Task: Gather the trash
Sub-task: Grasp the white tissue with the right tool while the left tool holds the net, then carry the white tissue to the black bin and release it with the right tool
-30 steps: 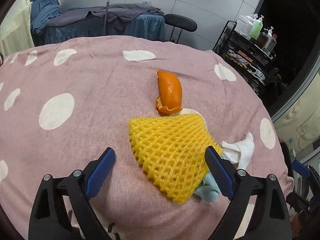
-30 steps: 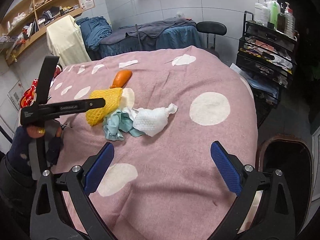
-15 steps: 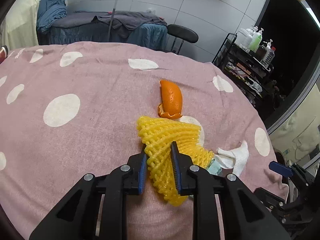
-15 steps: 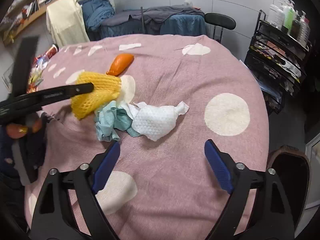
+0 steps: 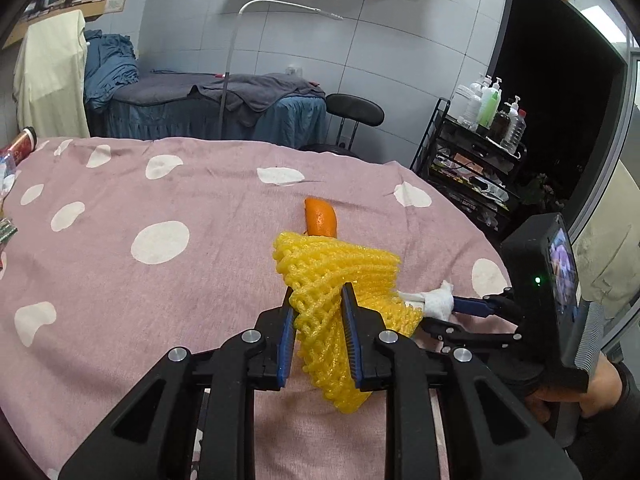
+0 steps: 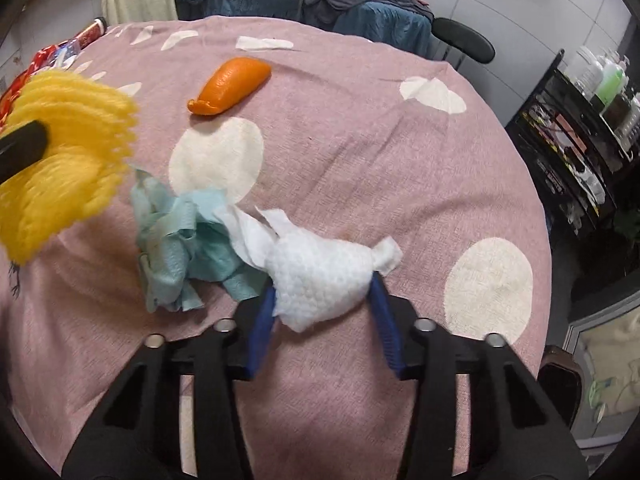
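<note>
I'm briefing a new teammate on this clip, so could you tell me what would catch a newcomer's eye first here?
The bright yellow foam net stands out most, bunched between the shut pads of the left gripper above the pink spotted cover. Next, the right gripper has just been closing on a crumpled white tissue, beside a teal tissue. An orange peel lies apart, farther back.

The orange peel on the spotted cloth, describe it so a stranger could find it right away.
Start at the pink tablecloth with cream dots. Beyond the teal tissue and white tissue lies the orange peel, alone. It is the only smooth, curved, bright orange piece, and no gripper touches it.
</note>
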`<state>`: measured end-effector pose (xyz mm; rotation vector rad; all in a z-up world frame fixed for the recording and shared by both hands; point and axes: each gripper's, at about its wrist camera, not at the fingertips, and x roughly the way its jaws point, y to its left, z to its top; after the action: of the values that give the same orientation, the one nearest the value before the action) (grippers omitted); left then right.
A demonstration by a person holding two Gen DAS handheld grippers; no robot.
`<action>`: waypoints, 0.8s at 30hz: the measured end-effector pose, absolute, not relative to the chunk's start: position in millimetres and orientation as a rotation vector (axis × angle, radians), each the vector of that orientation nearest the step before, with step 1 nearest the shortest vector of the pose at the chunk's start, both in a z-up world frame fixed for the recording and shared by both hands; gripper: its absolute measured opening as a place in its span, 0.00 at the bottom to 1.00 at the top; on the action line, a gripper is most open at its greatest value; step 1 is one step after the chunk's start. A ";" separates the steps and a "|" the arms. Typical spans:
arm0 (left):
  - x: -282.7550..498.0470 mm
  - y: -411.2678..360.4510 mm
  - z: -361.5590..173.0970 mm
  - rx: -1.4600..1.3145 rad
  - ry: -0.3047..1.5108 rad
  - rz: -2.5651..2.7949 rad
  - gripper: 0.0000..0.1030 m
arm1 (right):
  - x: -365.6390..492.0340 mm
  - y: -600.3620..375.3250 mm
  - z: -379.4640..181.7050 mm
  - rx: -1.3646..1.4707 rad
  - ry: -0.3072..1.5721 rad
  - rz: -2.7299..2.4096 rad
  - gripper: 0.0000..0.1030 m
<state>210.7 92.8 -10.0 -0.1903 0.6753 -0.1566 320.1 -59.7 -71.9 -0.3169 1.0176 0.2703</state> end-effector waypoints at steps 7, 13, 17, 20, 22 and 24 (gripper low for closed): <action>202.7 88.4 -11.4 -0.203 0.669 -0.161 0.21 | 316.8 -82.5 -60.8 -0.164 0.969 0.298 0.25; 191.9 77.2 -9.6 -0.178 0.650 -0.157 0.21 | 296.4 -98.5 -47.9 -0.081 0.926 0.302 0.25; 182.6 69.2 -7.6 -0.179 0.638 -0.168 0.21 | 279.5 -113.4 -39.8 -0.025 0.899 0.306 0.25; 176.1 60.9 -4.8 -0.185 0.625 -0.181 0.21 | 264.0 -127.8 -31.9 0.029 0.870 0.305 0.25; 172.9 54.6 -2.5 -0.190 0.619 -0.196 0.21 | 251.4 -139.8 -25.3 0.065 0.841 0.302 0.25; 169.5 47.3 -0.4 -0.190 0.612 -0.208 0.21 | 240.0 -152.7 -20.1 0.097 0.814 0.296 0.25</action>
<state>169.5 47.3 -0.4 -0.1904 0.6116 -0.2076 240.0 -152.7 -20.1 0.0965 0.8141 0.2962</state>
